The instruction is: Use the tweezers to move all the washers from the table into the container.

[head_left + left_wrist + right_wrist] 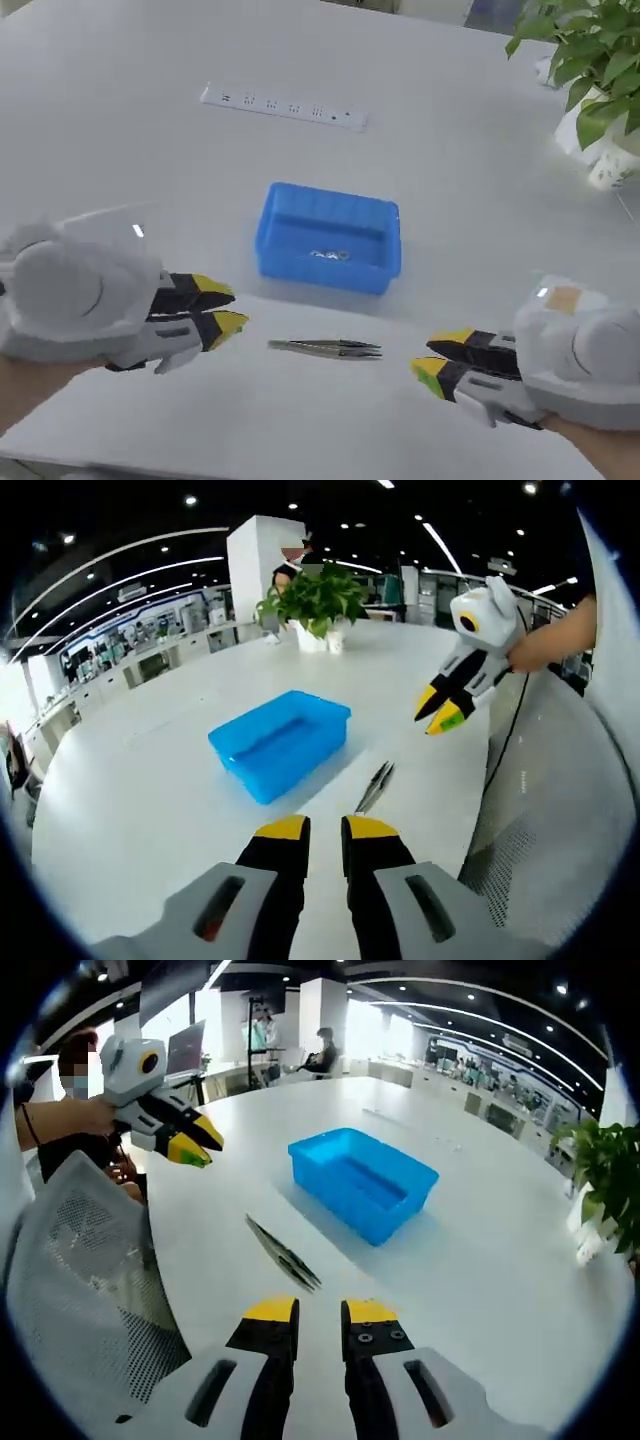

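Tweezers (325,347) lie free between left gripper (222,305) and right gripper (435,358), both narrow and empty, while washers (330,255) sit in bin (330,196), so probably nothing remains to pick.

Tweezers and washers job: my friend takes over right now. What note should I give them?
Left gripper: jaws slightly apart, empty.
Right gripper: the same, empty.
Tweezers: lying flat on the table between the two grippers, on the near side of the blue container.
Done: washers lie inside the container.
Left: probably little. Look over the table for strays, and pick up the tweezers if any remain.
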A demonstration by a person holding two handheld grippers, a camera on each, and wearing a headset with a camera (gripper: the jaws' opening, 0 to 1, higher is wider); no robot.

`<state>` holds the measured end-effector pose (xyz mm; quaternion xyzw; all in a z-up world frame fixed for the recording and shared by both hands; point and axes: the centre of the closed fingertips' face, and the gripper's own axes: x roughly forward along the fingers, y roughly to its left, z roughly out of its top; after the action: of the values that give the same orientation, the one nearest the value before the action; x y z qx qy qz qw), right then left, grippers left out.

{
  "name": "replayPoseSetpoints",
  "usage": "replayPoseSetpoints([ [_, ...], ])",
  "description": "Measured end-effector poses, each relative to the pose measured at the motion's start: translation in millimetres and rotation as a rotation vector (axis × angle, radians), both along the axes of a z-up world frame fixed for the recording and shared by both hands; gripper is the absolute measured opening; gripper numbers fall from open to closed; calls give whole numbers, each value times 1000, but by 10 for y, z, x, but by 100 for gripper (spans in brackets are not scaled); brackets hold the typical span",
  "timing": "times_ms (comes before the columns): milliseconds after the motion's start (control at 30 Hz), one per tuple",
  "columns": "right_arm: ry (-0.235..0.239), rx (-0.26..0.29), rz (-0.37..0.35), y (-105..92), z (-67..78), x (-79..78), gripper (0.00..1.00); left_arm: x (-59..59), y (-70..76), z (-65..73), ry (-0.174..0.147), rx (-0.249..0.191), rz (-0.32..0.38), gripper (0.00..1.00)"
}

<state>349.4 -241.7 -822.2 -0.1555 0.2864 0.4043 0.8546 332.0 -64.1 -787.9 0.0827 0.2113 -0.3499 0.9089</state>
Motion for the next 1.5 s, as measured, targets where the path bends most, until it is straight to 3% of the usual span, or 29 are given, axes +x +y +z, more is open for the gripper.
replayPoseSetpoints([
  [67,-30,17,-41,-70,95,-6,18,-65,25,96,-28,-33,36,17],
  [167,-73,73,-116,-175,264,-30,18,-221,22,230,-37,-107,68,21],
  [267,-120,111,-163,-279,419,-114,18,-320,34,315,-44,-133,86,22],
  [367,-135,138,-190,-336,512,-200,18,-423,26,371,-38,-139,96,27],
  [467,-168,155,-205,-323,658,-242,18,-518,26,358,-27,-106,111,28],
  [600,-201,196,-199,-266,799,-329,21,-600,-34,355,-17,-99,108,30],
  [700,-214,206,-219,-275,825,-366,21,-643,-73,345,-6,-87,107,31],
  [900,-171,246,-259,-304,762,-456,26,-638,-46,382,3,-94,122,36],
  [1133,-180,219,-272,-323,731,-454,26,-669,56,337,24,-69,122,36],
  [1233,-175,185,-264,-312,643,-473,27,-728,93,262,58,-22,85,35],
  [1333,-175,159,-228,-263,617,-500,27,-758,122,240,52,30,54,35],
  [1500,-167,181,-247,-304,634,-480,27,-776,101,244,50,41,36,35],
])
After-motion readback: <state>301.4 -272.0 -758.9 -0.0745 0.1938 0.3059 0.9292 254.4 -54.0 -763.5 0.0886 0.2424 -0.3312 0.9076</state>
